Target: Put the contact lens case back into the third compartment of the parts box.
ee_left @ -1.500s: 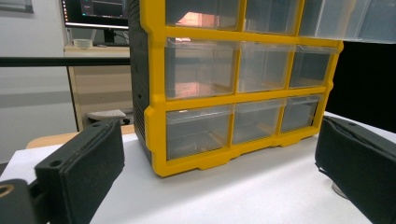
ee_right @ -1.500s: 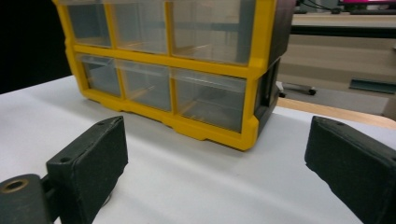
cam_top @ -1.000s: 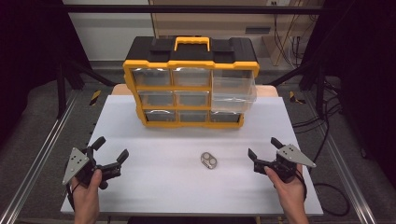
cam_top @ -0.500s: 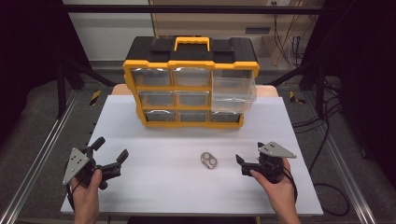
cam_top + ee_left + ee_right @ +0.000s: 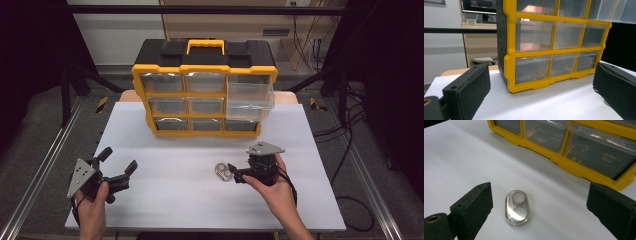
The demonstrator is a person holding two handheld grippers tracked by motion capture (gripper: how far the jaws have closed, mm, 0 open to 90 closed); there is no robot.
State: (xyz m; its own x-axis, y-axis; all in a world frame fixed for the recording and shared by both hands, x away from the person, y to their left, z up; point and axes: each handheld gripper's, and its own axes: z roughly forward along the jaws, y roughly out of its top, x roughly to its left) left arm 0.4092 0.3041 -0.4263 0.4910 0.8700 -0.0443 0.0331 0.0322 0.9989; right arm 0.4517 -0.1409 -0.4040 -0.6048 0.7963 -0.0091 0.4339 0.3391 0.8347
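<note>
We see a small clear oval case (image 5: 516,207) with two round silvery discs inside lying flat on the white table (image 5: 190,210). In the right gripper view it sits between the two black jaws, nearer the left-hand one and apart from both, with bare table around it. From the high view the same case (image 5: 222,171) lies just off the tips of the right gripper (image 5: 235,172), which points leftward at it; we cannot tell from there whether a tip touches it. The right gripper's jaws stand wide apart, holding nothing. A hand (image 5: 272,192) grips it from behind, and the grey three-cornered plate (image 5: 264,148) sits on top.

Beyond those jaws, farther across the table, stands a yellow and black drawer organizer (image 5: 204,90) with clear plastic drawers and a yellow handle on top. Its upper right drawer (image 5: 250,97) is pulled out toward us; the others sit flush.

Well to the left, the left gripper (image 5: 118,165) is held by the other hand (image 5: 92,212) low over the table, its jaws also spread wide and empty. In the left gripper view the organizer's lower drawers show between the two pads, with open table in front of them.
</note>
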